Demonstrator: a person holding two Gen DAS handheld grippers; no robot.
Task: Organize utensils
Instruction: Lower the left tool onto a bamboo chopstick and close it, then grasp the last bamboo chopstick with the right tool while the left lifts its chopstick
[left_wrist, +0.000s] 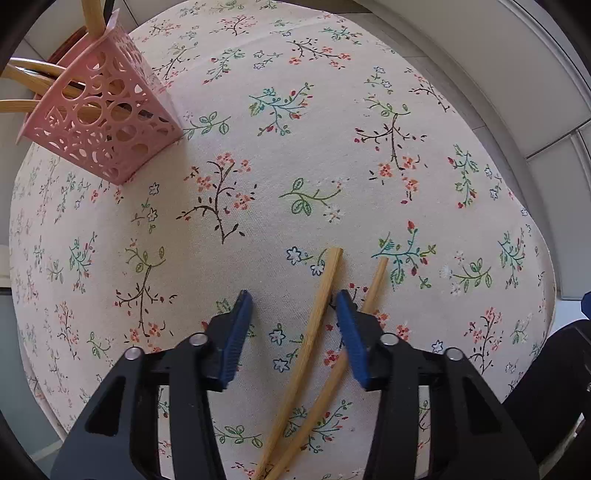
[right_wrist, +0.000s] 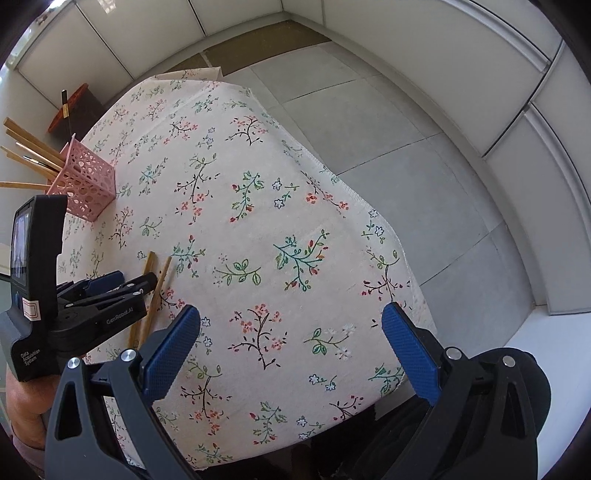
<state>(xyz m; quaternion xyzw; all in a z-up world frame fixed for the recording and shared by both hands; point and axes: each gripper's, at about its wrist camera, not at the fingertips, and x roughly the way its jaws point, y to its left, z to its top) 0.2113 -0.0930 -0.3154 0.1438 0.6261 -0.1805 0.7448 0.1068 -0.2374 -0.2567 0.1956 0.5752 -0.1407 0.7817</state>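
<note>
Two bamboo chopsticks lie on the flowered tablecloth (left_wrist: 258, 166) and cross near the lower edge of the left wrist view. One chopstick (left_wrist: 317, 314) runs between the blue pads of my left gripper (left_wrist: 293, 295), close to the right pad, with a clear gap to the left pad. The other chopstick (left_wrist: 373, 282) passes under the right finger, outside the jaws. In the right wrist view the left gripper (right_wrist: 125, 282) points down over both chopsticks (right_wrist: 149, 266). My right gripper (right_wrist: 291, 314) hovers open over bare cloth with nothing between its fingers. A pink lattice basket (left_wrist: 107, 122) holds several chopsticks.
The pink basket (right_wrist: 86, 184) stands at the table's far left corner. The table edge (right_wrist: 369, 210) drops to a grey tiled floor (right_wrist: 406, 147) on the right, with white cabinets behind. A person's hand (right_wrist: 26, 398) holds the left gripper's handle.
</note>
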